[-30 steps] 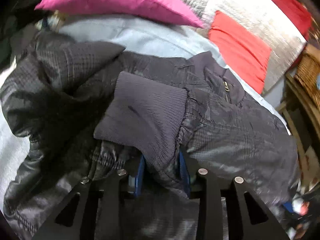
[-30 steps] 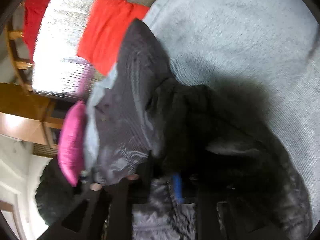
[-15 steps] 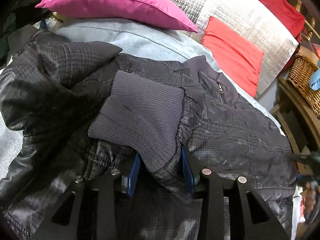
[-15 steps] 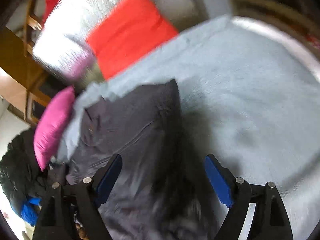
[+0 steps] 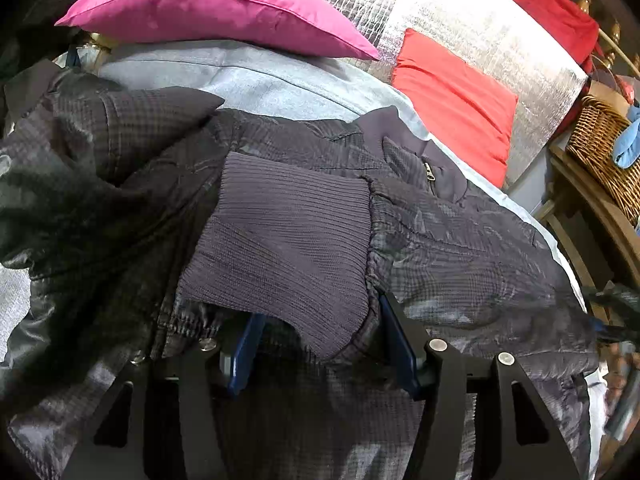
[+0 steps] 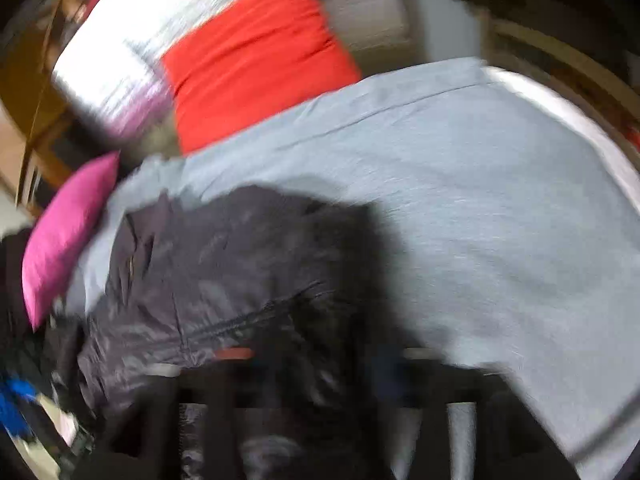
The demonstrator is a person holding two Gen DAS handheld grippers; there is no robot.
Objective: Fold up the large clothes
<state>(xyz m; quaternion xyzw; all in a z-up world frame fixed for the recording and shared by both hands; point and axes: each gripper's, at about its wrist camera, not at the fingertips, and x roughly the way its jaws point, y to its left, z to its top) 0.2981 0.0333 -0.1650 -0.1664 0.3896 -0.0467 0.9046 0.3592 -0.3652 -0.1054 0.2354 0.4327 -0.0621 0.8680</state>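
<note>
A dark checked jacket [image 5: 460,248] lies crumpled on a grey bed cover [image 5: 248,76]. Its ribbed knit cuff [image 5: 288,240] is folded over the body. My left gripper [image 5: 320,344] points down at that cuff. Its jaws are opening, and the cuff's lower corner still hangs loosely between the blue pads [image 5: 394,336]. The right wrist view is blurred. There my right gripper [image 6: 316,364] hovers over the jacket [image 6: 224,272] at its right edge. Its jaws stand wide and are closing slightly, with dark fabric below them and nothing clearly pinched.
A pink pillow [image 5: 216,4] lies behind the jacket, and a red cushion [image 5: 452,96] rests on a silver foil sheet [image 5: 460,12]. A wicker basket [image 5: 604,148] sits on wooden furniture at the right. Bare grey cover [image 6: 480,200] stretches to the jacket's right.
My left jaws have spread wider around the cuff. My right gripper let go of the jacket, lifted and rolled, so its view now takes in the grey cover.
</note>
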